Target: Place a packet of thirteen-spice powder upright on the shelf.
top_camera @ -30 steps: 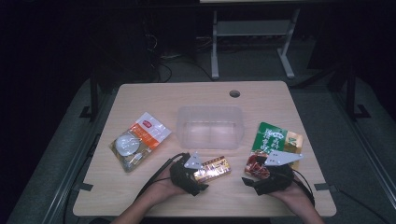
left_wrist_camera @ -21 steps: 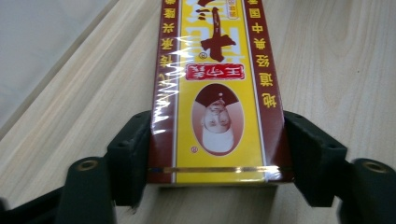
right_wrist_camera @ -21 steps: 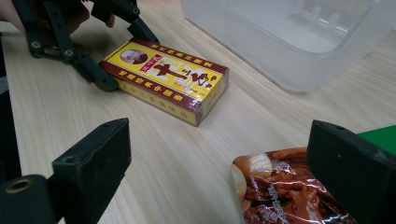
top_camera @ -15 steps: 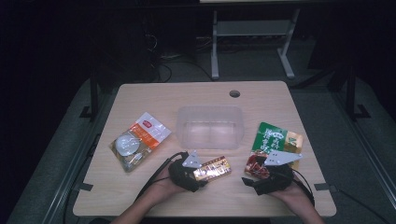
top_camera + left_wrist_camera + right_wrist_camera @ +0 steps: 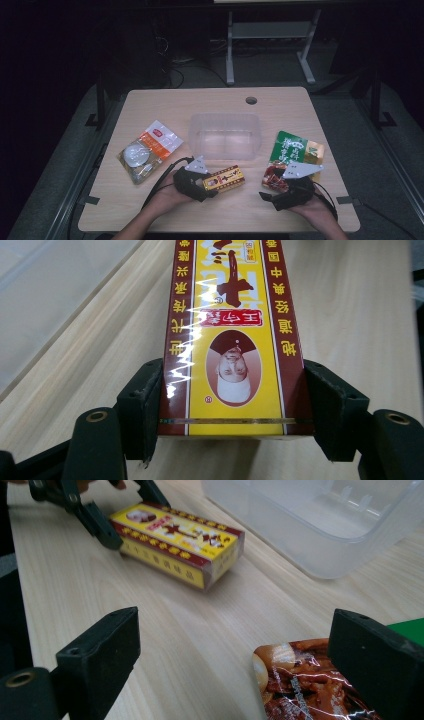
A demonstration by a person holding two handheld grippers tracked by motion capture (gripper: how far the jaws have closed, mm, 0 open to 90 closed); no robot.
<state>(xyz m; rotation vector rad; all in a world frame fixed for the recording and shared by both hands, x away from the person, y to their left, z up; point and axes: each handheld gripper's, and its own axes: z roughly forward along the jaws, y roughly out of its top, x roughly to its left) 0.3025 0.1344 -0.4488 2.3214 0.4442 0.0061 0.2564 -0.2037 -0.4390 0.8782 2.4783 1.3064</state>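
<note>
Hand-held grippers: two, both low in the high view, each in one of the person's hands.
Left hand-held gripper (image 5: 210,186): clenched on the near end of the yellow-and-maroon box (image 5: 224,178); its jaws have just been closing, and in the left gripper view both pads press the box's (image 5: 231,340) long sides.
Right hand-held gripper (image 5: 274,186): released, jaws spread wide, with the corner of a red-brown snack pouch (image 5: 274,176) lying between them, untouched as far as the right gripper view shows (image 5: 305,687).
Box: one, lying flat on the tabletop (image 5: 165,105), lower centre of the high view, just in front of the clear bin.
Clear plastic bin: one (image 5: 225,136), empty, centre of the tabletop.
Snack pouches: three; orange-and-white one (image 5: 150,150) at left, green one (image 5: 295,149) at right, the red-brown one overlapping the green one's lower edge.
In the way: the bin's near wall (image 5: 320,535) stands just beyond the box (image 5: 180,542).
</note>
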